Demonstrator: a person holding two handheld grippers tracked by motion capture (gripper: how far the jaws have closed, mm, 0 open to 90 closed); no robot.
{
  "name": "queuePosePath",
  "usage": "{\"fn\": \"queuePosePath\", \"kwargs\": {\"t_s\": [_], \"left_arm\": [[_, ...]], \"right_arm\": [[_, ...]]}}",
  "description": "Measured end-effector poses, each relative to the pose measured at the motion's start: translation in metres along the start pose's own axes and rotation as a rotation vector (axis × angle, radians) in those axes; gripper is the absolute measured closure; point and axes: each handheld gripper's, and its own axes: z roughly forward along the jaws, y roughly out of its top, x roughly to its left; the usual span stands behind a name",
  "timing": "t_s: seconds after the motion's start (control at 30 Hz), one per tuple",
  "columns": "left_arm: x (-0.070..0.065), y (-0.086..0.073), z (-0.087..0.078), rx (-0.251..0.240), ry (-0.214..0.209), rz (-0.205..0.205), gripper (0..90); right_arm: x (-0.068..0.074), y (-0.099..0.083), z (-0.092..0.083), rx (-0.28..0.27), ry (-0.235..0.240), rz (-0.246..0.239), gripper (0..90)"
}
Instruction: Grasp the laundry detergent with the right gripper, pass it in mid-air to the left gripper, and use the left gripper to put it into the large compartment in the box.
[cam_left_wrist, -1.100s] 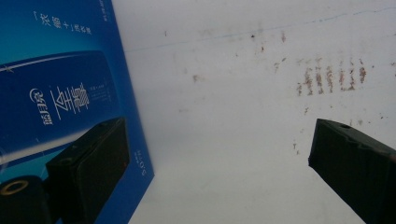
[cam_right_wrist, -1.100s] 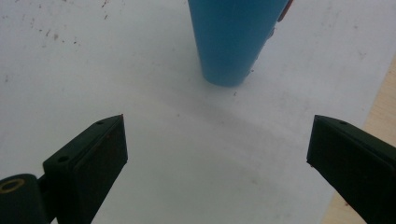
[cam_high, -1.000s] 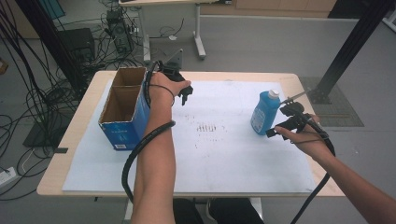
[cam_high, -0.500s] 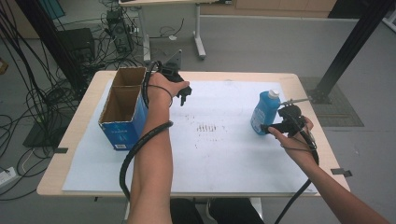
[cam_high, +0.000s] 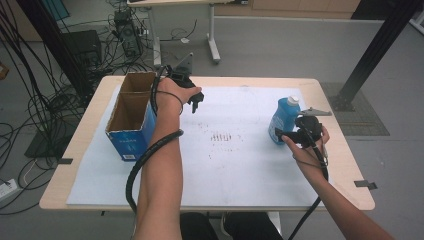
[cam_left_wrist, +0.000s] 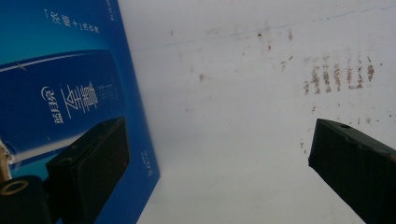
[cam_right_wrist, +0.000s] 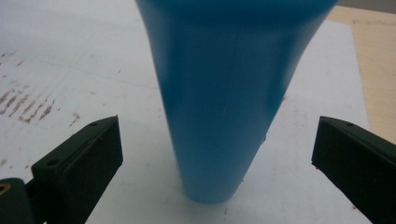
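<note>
The blue bottle (cam_high: 284, 120) is standing upright on the white sheet (cam_high: 235, 165) at the right side of the table (cam_high: 345, 165), white cap on top, not far from the sheet's right edge. The right gripper (cam_high: 286, 136) is lying level at the bottle's near right, aimed at its lower body. Its jaws have just been opening and are now standing spread wide; in the right gripper view the bottle (cam_right_wrist: 224, 102) is rising between them with clear gaps on both sides, so nothing is being pinched. This reads as lining up for a grasp, judged only.

The left gripper (cam_high: 196, 103) is hanging over the far left of the sheet, jaws spread with nothing between them, just right of the open cardboard box (cam_high: 131, 117). The box (cam_left_wrist: 65, 93) is standing at the left, likely as a receiver. Between bottle and box the sheet is lying bare apart from brown smudges (cam_high: 225, 137), giving open room for a carry leftward.
</note>
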Motion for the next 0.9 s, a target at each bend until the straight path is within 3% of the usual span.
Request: {"fn": "queuePosePath", "kwargs": {"t_s": [0.37,0.9], "left_arm": [[-0.002,0.000,0.000,-0.007,-0.011,-0.001,5.9],[-0.003,0.001,-0.002,-0.016,-0.012,-0.002,5.9]], "right_arm": [[-0.006,-0.001,0.008,-0.053,0.006,0.008,1.3],[-0.006,-0.001,0.015,-0.062,0.009,0.005,1.4]]}}
